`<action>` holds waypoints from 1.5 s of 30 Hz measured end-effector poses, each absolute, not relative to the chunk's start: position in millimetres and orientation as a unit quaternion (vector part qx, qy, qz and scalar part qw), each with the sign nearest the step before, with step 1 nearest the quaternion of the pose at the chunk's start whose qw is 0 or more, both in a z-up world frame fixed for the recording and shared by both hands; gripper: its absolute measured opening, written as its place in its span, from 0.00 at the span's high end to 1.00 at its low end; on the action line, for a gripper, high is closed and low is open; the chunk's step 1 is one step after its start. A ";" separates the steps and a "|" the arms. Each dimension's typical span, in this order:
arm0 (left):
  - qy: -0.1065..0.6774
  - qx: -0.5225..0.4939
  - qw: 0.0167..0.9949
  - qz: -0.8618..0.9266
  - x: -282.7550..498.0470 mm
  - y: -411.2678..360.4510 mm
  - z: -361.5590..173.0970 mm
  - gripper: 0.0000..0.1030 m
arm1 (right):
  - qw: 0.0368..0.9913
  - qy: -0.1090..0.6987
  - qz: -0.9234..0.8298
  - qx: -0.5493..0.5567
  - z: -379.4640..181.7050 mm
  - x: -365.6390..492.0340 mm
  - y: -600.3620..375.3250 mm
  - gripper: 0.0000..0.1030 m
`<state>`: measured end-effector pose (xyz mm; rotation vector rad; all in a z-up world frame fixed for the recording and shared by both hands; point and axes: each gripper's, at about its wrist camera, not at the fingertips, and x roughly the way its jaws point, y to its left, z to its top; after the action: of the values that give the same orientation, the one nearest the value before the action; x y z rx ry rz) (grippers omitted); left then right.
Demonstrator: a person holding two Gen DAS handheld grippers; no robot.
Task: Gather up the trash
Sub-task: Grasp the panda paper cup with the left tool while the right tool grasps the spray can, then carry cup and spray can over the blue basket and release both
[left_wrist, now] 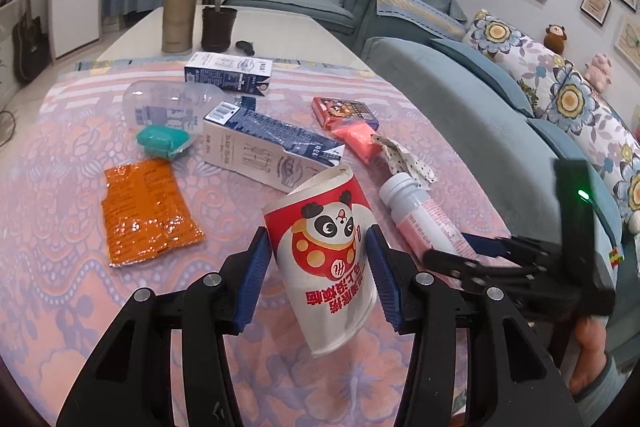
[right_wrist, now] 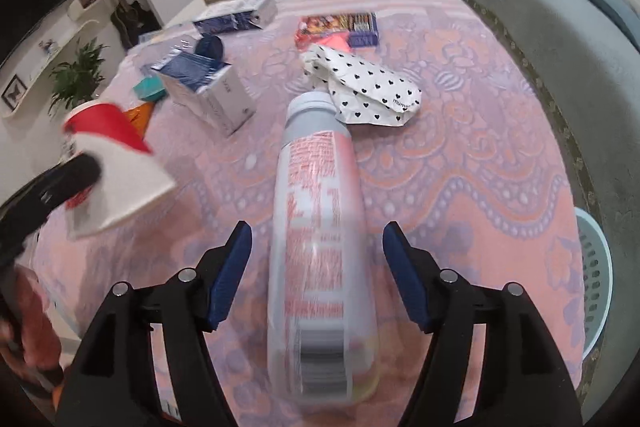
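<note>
My left gripper (left_wrist: 319, 241) is shut on a red and white paper cup with a panda print (left_wrist: 324, 251), held tilted above the table; the cup also shows at the left of the right wrist view (right_wrist: 116, 163). My right gripper (right_wrist: 317, 247) is open, its fingers on either side of a pink and white bottle (right_wrist: 318, 227) that lies on the cloth without touching them. The bottle also shows in the left wrist view (left_wrist: 420, 215), with the right gripper (left_wrist: 480, 255) at its end.
On the patterned tablecloth (left_wrist: 60, 207) lie two milk cartons (left_wrist: 264, 147) (left_wrist: 228, 73), a clear plastic bottle (left_wrist: 168, 107), an orange packet (left_wrist: 144, 211), a teal lump (left_wrist: 160, 141), a red box (left_wrist: 344, 111), a pink lump (left_wrist: 358, 139) and a heart-print bag (right_wrist: 368, 87). A light basket (right_wrist: 596, 267) stands beside the sofa (left_wrist: 460, 99).
</note>
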<state>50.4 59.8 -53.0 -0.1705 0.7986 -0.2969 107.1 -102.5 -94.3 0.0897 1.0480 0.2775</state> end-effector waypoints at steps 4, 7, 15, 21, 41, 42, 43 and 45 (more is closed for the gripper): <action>0.379 -0.075 0.910 -0.148 49.7 56.8 -49.1 0.54 | 0.848 0.511 0.134 0.041 -99.8 113.9 -98.9 0.56; 0.373 -0.074 0.913 -0.151 48.2 54.5 -44.5 0.54 | 0.850 0.504 0.149 0.038 -96.3 110.0 -95.6 0.56; 0.344 -0.065 0.922 -0.164 44.2 37.4 -13.5 0.54 | 0.880 0.438 0.167 0.083 -49.4 78.4 -121.2 0.56; 0.319 -0.052 0.925 -0.200 46.7 -1.9 14.0 0.54 | 0.900 0.394 0.143 0.116 -13.8 59.5 -168.9 0.56; 0.364 0.029 0.862 -0.351 83.2 -237.4 -19.5 0.54 | 0.899 0.357 -0.069 0.242 -48.7 -5.2 -393.6 0.56; 0.372 0.030 0.858 -0.354 85.3 -243.8 -26.9 0.54 | 0.894 0.364 -0.080 0.250 -58.9 -5.8 -401.4 0.56; 0.386 0.033 0.848 -0.362 89.1 -254.4 -38.3 0.53 | 0.888 0.371 -0.089 0.256 -68.9 -5.8 -407.2 0.56; 0.404 0.038 0.836 -0.371 92.3 -268.1 -54.5 0.53 | 0.876 0.385 -0.105 0.269 -88.6 -4.2 -418.3 0.56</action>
<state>92.3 -268.1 -54.5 0.0796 0.8551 -0.7847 -4.2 -418.3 -88.6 0.5618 0.8037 -0.2185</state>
